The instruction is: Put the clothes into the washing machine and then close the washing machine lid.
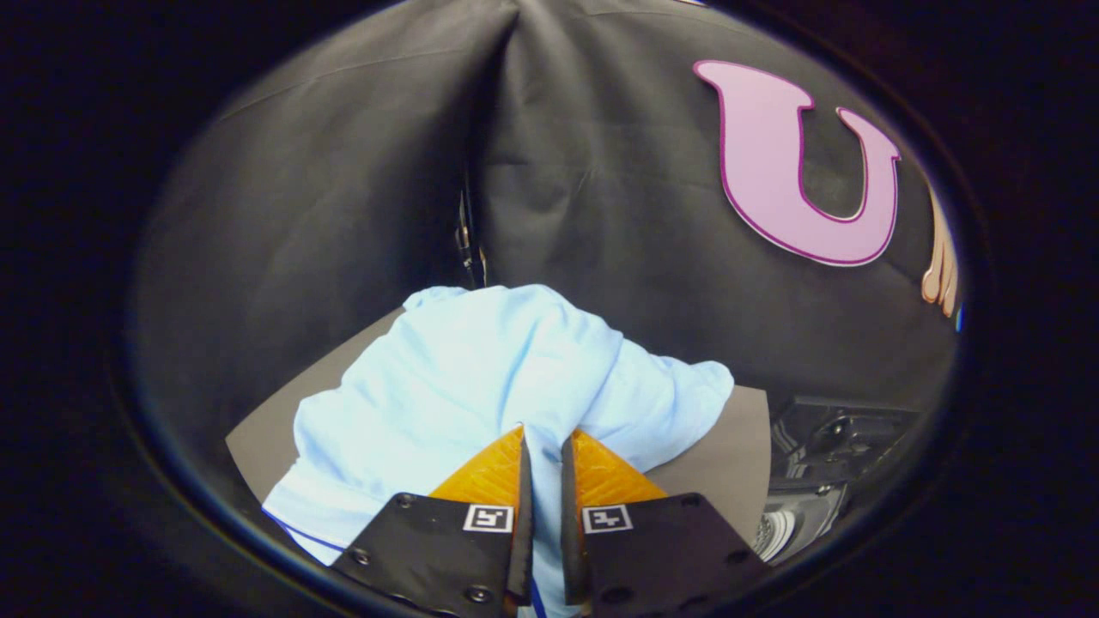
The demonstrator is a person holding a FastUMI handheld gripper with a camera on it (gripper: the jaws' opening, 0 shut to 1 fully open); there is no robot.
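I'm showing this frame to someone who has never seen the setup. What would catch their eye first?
The pale blue garment heaped on the grey table, standing out against the dark booth wall behind it. Next, the gripper, its jaws nearly closed with a fold of that cloth pinched between them. Beyond the table's edge, beside the gripper, part of the washing machine sits low and dark.

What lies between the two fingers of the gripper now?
In the gripper view, a fold of the light blue garment runs up between the two fingers of the gripper, which press on it from both sides. The garment rests on a grey tabletop.
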